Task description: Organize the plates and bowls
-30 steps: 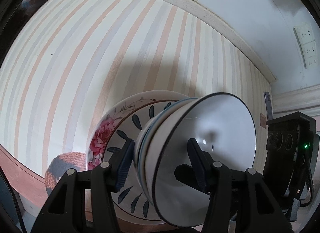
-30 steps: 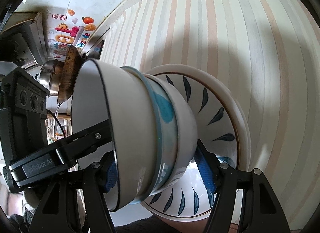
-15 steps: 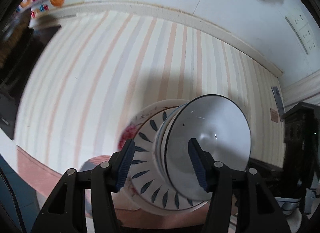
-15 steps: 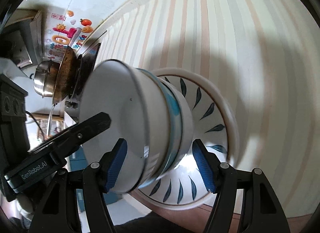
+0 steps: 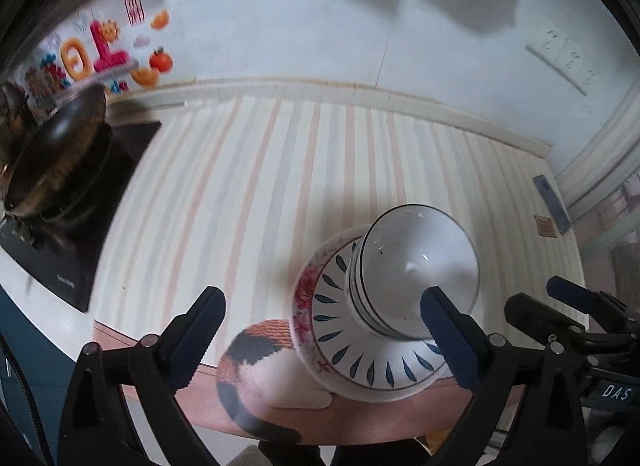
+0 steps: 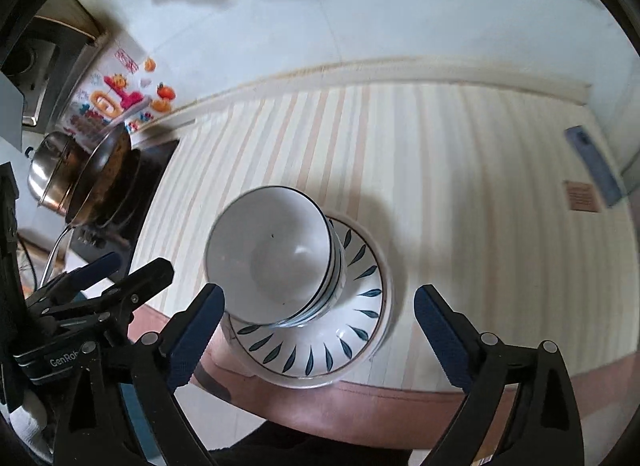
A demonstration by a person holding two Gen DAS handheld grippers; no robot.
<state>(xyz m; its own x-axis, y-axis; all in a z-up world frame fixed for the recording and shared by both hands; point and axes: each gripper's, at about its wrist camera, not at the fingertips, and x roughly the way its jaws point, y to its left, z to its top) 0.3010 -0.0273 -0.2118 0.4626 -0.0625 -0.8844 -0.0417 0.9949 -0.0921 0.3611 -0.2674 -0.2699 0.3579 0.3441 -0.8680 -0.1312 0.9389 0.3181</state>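
Near the front edge of the striped cream, peach and grey tablecloth (image 6: 460, 185), a stack of white bowls with thin dark rims (image 6: 276, 258) sits nested on a white plate with blue leaf marks (image 6: 340, 342). In the left wrist view the bowl stack (image 5: 416, 266) lies at about 3 o'clock from the picture's centre, on the leaf plate (image 5: 360, 362), which in turn rests on a plate with a pink rose border (image 5: 303, 294) that peeks out at its 9 o'clock side.

Both grippers hang above the stack, angled steeply down. The left gripper (image 5: 322, 342) has its blue-padded fingers far apart, the jaws opening; the stack shows between them, with one pad (image 5: 450, 340) overlapping the leaf plate's rim in the view and no pad pressing on anything. The right gripper (image 6: 320, 330) is likewise spread wide and opening, the bowls and plate between its fingers, neither pad touching them.

At 10 o'clock in the right wrist view a dark wok (image 6: 104, 169) and a steel pot (image 6: 48, 169) stand on a black stove (image 6: 152, 169). A calico cat (image 5: 256, 378) lies at 6 o'clock in the left wrist view, below the table's front edge.
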